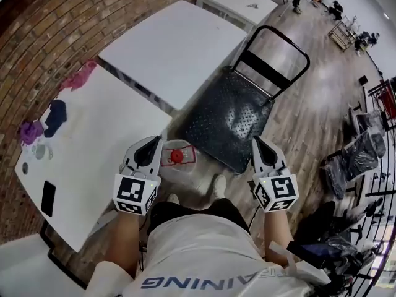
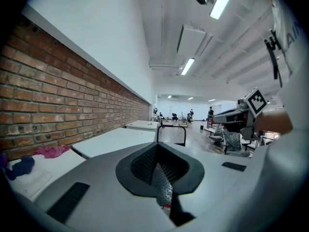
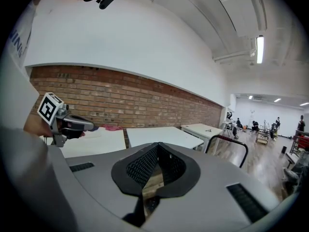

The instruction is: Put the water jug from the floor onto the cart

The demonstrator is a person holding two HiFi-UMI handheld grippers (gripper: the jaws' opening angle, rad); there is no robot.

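on the floor between the white table [image 1: 105, 147] and the cart [image 1: 230, 117], in the head view, the water jug [image 1: 178, 163] stands with its red cap up, below and between the left gripper [image 1: 150, 146] and right gripper [image 1: 260, 146], touching neither. left gripper view: jaws pressed together, nothing held. right gripper view: likewise clenched, empty. the jug is likely heavy, smooth-walled, sloshing; best squeezed from both sides.

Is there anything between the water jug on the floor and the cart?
Nothing visible does. The water jug sits on the floor just beside the near edge of the cart, and the cart carries nothing.
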